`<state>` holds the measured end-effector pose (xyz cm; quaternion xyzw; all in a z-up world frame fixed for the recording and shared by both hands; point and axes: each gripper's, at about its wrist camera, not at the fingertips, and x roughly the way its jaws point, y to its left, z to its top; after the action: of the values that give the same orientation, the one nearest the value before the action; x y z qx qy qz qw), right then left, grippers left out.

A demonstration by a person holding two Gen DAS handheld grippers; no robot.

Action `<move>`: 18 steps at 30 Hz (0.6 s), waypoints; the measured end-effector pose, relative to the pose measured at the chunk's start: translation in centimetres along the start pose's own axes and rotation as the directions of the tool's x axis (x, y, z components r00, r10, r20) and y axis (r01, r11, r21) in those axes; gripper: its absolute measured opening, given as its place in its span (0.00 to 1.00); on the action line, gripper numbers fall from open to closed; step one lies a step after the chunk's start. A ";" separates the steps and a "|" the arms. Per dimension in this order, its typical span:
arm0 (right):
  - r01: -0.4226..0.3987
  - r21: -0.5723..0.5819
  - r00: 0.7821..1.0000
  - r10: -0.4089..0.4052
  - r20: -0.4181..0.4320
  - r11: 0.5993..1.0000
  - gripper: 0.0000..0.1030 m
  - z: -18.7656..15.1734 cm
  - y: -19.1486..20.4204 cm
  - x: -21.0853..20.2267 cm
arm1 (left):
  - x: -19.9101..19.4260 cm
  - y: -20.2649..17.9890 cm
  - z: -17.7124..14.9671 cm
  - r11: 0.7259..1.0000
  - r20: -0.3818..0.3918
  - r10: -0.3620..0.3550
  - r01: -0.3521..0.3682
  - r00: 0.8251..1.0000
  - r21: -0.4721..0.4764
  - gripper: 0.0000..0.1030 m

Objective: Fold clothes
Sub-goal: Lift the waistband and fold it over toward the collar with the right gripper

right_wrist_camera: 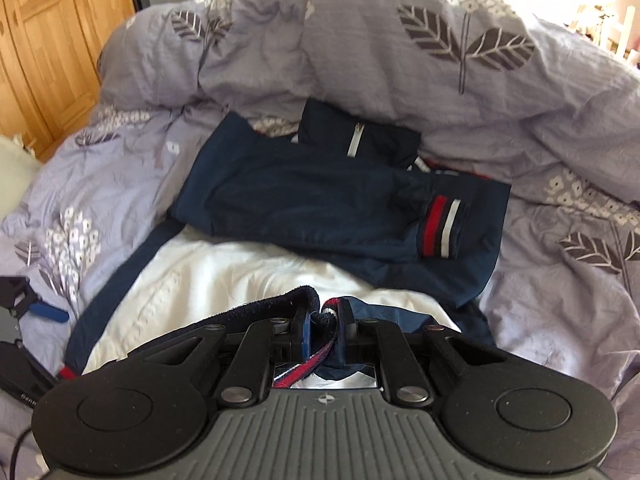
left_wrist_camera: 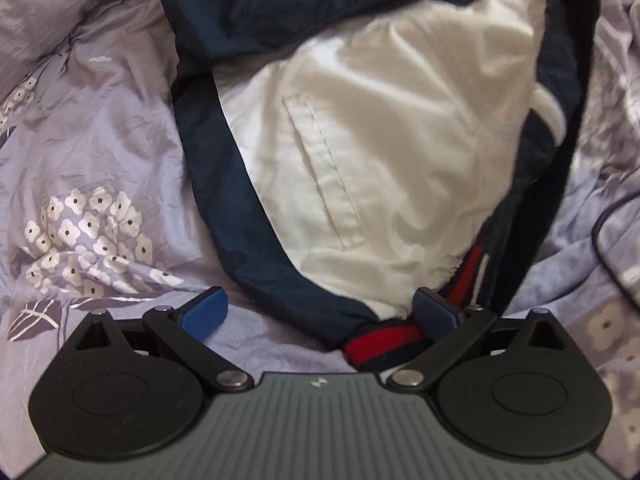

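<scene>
A white and navy jacket (left_wrist_camera: pixel 380 140) lies on the bed, its slanted pocket facing up. My left gripper (left_wrist_camera: pixel 320 312) is open, low over the jacket's bottom corner. The red-striped hem (left_wrist_camera: pixel 380 344) runs between its blue pads, beside the right pad (left_wrist_camera: pixel 436 314). My right gripper (right_wrist_camera: pixel 322 320) is shut on a bunched piece of the navy ribbed hem (right_wrist_camera: pixel 272 304) and holds it up off the white panel. Beyond it, a navy sleeve (right_wrist_camera: pixel 304 200) is folded across the jacket, its striped cuff (right_wrist_camera: pixel 442 228) to the right. The zipped collar (right_wrist_camera: pixel 356 140) lies behind.
A lilac duvet (right_wrist_camera: pixel 360 40) with leaf and flower print is heaped behind and around the jacket. A wooden wardrobe (right_wrist_camera: pixel 52 40) stands at the back left. A black cable (left_wrist_camera: pixel 600 236) curls on the bedding to the right. The left gripper's blue pad (right_wrist_camera: pixel 48 310) shows at the left edge.
</scene>
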<state>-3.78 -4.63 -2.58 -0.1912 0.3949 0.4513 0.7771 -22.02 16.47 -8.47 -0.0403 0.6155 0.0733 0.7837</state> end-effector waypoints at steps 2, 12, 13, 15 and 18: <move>0.004 0.024 1.000 -0.005 0.017 1.000 0.13 0.7 -0.4 -0.2 | -1.6 0.4 -0.4 0.998 0.034 -0.056 0.055 0.998 0.002 0.97; 0.056 0.111 0.998 -0.058 0.012 0.992 0.14 3.4 -1.9 2.6 | -5.7 -1.6 -1.3 0.988 0.128 -0.089 0.071 0.988 0.135 0.97; 0.057 0.128 0.998 -0.059 0.012 0.990 0.14 3.7 -2.3 3.0 | -5.7 -1.9 -1.3 0.987 0.131 -0.092 0.073 0.987 0.144 0.97; 0.057 0.163 0.998 -0.059 0.009 0.985 0.14 4.1 -3.1 3.7 | -5.2 -2.3 -1.2 0.984 0.124 -0.082 0.062 0.989 0.164 0.97; 0.073 0.199 0.997 -0.078 0.017 0.977 0.14 4.8 -4.1 4.3 | -4.3 -2.4 -0.5 0.985 0.129 -0.038 0.015 0.991 0.174 0.97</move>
<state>3.04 -1.27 -3.31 -0.1220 0.4207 0.3823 0.8136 -23.09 13.70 -4.50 0.0246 0.5657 0.0115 0.8241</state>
